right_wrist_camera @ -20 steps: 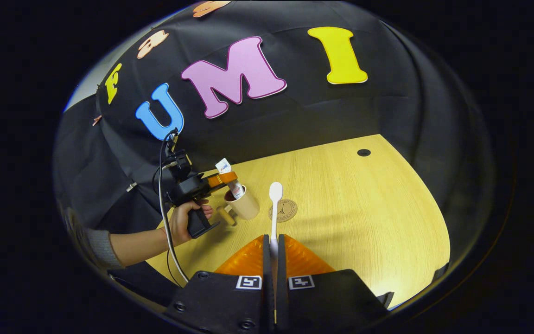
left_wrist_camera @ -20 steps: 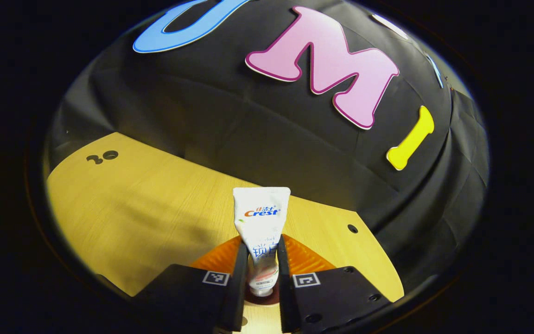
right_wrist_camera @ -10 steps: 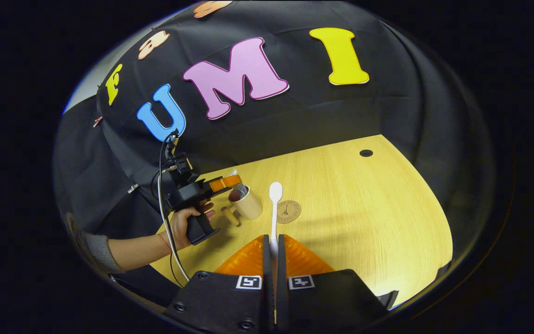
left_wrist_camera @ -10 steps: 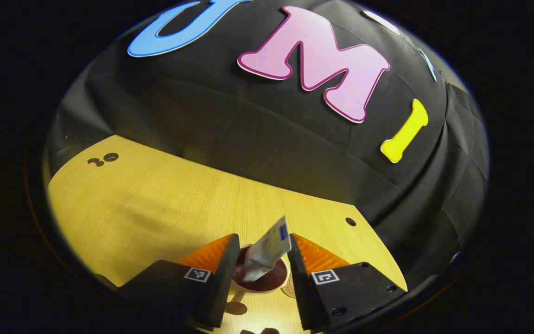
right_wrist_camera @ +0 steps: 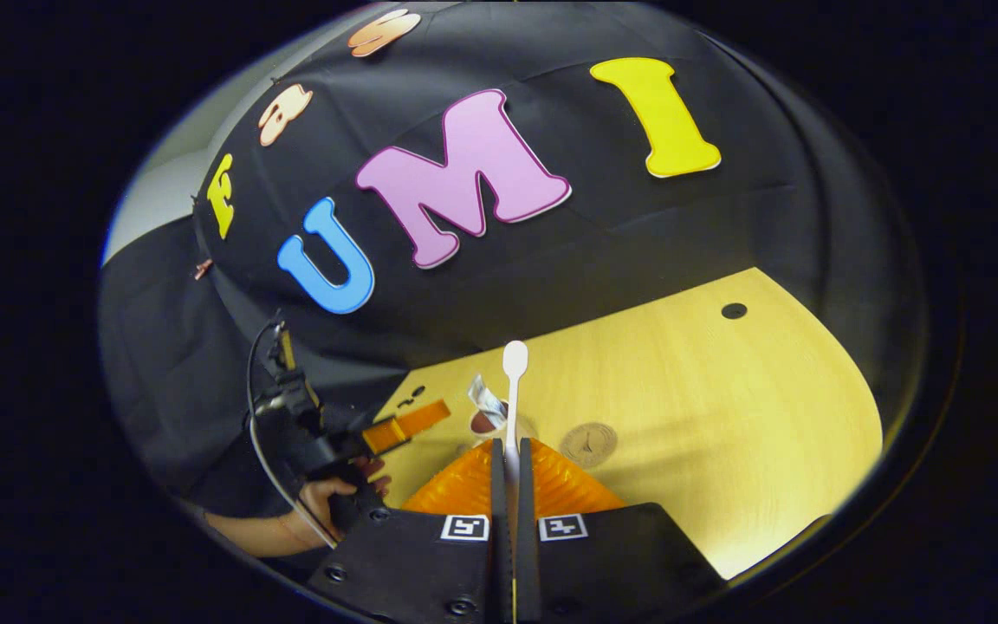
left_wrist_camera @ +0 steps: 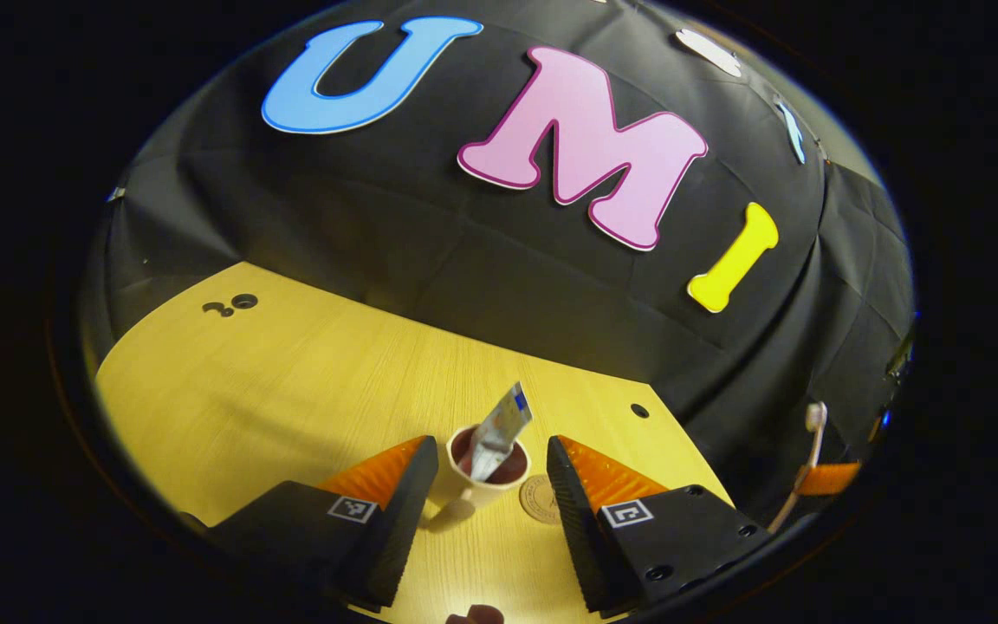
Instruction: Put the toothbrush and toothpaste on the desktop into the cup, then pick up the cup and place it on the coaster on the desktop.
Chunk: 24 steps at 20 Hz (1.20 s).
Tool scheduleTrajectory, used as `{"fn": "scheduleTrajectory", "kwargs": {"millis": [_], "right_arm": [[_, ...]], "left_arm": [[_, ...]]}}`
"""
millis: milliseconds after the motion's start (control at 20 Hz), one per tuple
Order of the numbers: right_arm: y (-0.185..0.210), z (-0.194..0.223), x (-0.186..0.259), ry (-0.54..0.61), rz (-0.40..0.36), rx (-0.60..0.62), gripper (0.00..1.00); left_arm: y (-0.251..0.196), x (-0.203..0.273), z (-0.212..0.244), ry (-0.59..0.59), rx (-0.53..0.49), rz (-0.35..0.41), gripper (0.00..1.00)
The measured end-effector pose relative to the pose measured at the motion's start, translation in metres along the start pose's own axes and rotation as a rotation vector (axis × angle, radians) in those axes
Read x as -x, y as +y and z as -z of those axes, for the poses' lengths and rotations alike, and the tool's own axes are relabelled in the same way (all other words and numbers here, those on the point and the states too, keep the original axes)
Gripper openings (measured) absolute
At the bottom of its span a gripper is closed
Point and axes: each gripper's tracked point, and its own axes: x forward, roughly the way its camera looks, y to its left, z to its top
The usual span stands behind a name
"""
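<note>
The toothpaste (left_wrist_camera: 499, 431) already leans inside the cup (left_wrist_camera: 475, 472) on the desktop (left_wrist_camera: 291, 390), just beside the coaster (left_wrist_camera: 539, 499), with the left gripper (left_wrist_camera: 490, 498) spread wide and empty, while the right gripper (right_wrist_camera: 506, 459) clamps the toothbrush (right_wrist_camera: 513, 390) (not yet in the cup), so brush and coaster move remain.

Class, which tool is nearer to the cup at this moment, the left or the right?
Left. The left tool is open just behind the cup, which sits between its fingers' line. The right tool, shut on the toothbrush, is farther back.
</note>
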Motion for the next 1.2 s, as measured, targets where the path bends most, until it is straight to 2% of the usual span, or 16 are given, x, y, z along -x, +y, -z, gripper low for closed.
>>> {"fn": "scheduleTrajectory", "kwargs": {"millis": [400,700,1200], "right_arm": [[0.029,-0.028,-0.096,-0.092,-0.112,-0.079,0.06],[0.030,-0.036,-0.168,-0.195,-0.106,-0.216,0.06],[-0.002,0.004,-0.226,-0.302,-0.039,-0.266,0.06]], "left_arm": [[-0.003,0.092,0.068,0.080,0.066,-0.050,0.79],[-0.005,0.130,0.102,0.131,0.111,-0.079,0.79],[0.011,0.174,0.142,0.183,0.150,-0.110,0.79]]}}
